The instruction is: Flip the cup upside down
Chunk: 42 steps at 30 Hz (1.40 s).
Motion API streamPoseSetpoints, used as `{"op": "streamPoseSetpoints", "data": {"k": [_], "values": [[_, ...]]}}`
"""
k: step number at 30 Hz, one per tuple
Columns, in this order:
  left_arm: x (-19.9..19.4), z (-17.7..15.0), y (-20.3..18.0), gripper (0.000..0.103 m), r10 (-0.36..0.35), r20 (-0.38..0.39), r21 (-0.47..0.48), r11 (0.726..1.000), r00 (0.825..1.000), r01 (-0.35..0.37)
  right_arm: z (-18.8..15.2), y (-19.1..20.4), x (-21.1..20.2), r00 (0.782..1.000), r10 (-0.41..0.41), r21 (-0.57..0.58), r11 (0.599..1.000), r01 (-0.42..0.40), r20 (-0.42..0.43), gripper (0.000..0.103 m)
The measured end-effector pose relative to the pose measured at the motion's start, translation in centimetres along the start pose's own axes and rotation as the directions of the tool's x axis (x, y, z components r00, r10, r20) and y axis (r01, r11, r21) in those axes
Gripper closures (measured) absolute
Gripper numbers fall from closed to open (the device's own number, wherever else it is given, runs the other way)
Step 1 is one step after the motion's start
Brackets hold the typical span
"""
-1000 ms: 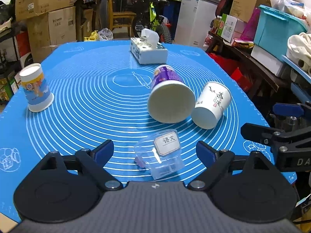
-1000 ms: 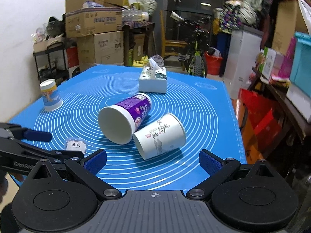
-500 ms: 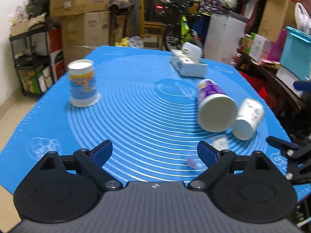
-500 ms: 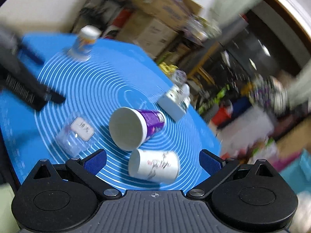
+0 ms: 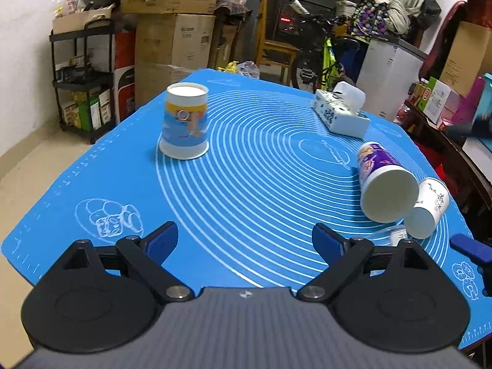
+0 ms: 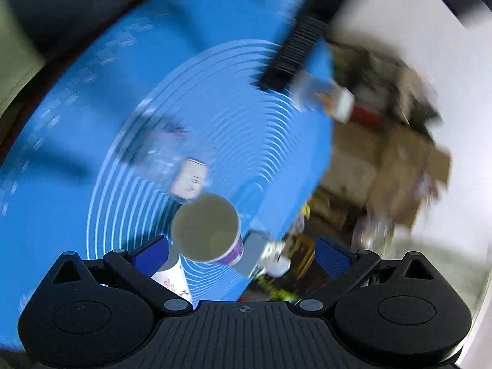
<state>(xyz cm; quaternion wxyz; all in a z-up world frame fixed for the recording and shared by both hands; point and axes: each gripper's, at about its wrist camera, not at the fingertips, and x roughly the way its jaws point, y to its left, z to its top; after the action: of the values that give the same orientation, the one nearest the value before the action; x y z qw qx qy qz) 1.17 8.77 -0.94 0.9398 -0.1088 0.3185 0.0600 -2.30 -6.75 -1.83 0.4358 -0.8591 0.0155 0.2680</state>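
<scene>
One upside-down cup [image 5: 185, 124], sharp in left view only.

The right tool [image 6: 241, 250] has rolled over above the purple cup [image 6: 206, 229].

My right view is motion-blurred; the clear container [image 6: 166, 156] lacks detail, and my finger hides most of the white cup [image 6: 172, 276].

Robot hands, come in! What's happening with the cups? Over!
Both jaws open, empty. Purple cup on its side, white cup beside it. Cartoon cup already upside down.
</scene>
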Motion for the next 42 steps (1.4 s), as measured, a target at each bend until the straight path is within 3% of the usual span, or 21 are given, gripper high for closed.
{"op": "streamPoseSetpoints", "data": {"k": [5,11,16,23,28,29,36,42], "values": [[0.0,0.0,1.1,0.010,0.044,0.007,-0.002,0.999,0.999,-0.044,1.6,2.1,0.1,0.997,0.050,-0.254,0.966,-0.035,0.051,0.002],[0.1,-0.1,2.7,0.010,0.026,-0.008,-0.078,0.997,1.000,-0.026,1.8,4.5,0.9,0.989,0.068,-0.502,0.865,0.006,0.129,0.004],[0.4,-0.4,2.6,0.010,0.018,-0.018,-0.070,0.997,1.000,-0.019,1.6,5.9,1.8,0.977,0.089,-0.619,0.784,0.052,0.196,0.009],[0.8,-0.4,2.7,0.009,0.004,-0.026,-0.072,0.997,1.000,-0.006,2.1,8.2,3.4,0.980,0.115,-0.724,0.689,0.040,0.164,0.014],[1.1,-0.5,3.0,0.009,0.003,-0.033,-0.079,0.997,0.999,-0.005,2.3,9.0,4.6,0.984,0.122,-0.705,0.709,0.006,0.131,0.030],[1.1,-0.5,3.0,0.009,0.002,-0.035,-0.082,0.997,0.999,-0.005,2.3,9.0,4.7,0.984,0.115,-0.695,0.719,0.013,0.138,0.038],[1.0,-0.4,2.7,0.009,-0.007,-0.035,-0.074,0.997,0.999,0.005,2.5,9.2,5.1,0.988,0.118,-0.637,0.770,-0.030,0.096,0.040],[1.0,-0.3,2.4,0.009,-0.012,-0.038,-0.070,0.998,0.999,0.010,3.1,8.4,4.7,0.988,0.136,-0.464,0.882,-0.086,0.075,0.040]]}}
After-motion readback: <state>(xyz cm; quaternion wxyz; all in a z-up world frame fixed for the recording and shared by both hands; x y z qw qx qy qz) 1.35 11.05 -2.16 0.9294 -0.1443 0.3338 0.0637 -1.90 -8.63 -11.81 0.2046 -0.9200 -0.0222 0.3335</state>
